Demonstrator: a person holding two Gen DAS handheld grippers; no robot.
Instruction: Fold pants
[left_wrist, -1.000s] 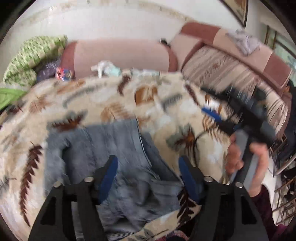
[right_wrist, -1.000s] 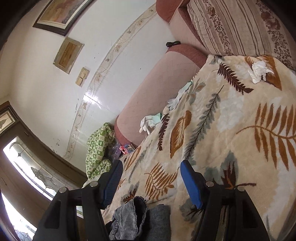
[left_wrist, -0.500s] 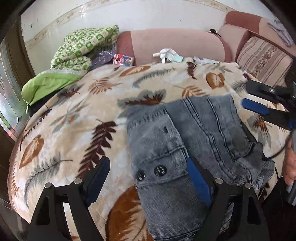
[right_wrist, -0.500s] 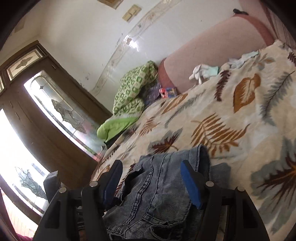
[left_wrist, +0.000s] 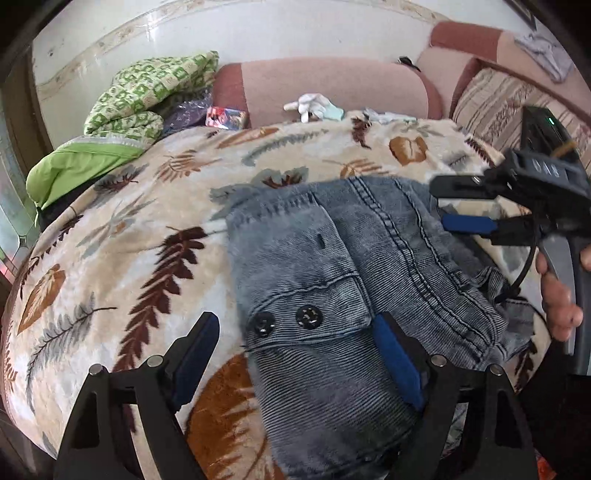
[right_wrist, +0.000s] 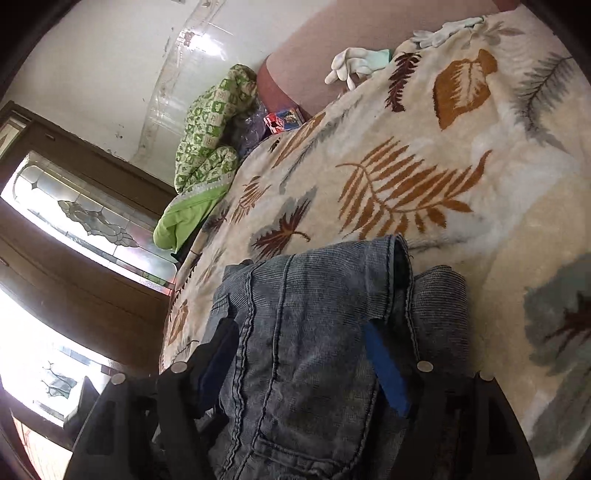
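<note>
Now both pairs of jaws stand apart, the right gripper (right_wrist: 301, 363) still widening astride the jeans (left_wrist: 332, 280) and the left gripper (left_wrist: 295, 354) spread over their snap-buttoned flap, so the denim, carried a second ago, lies released on the leaf-print blanket (left_wrist: 122, 236), folded, long axis running from the grippers toward the sofa back (left_wrist: 325, 88).

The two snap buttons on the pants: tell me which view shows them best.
The left wrist view. The snap buttons sit sharp and unobstructed near the frame's centre, on the pants, between the open left gripper. The right wrist view shows only seams and folded denim; no buttons are visible.
</note>
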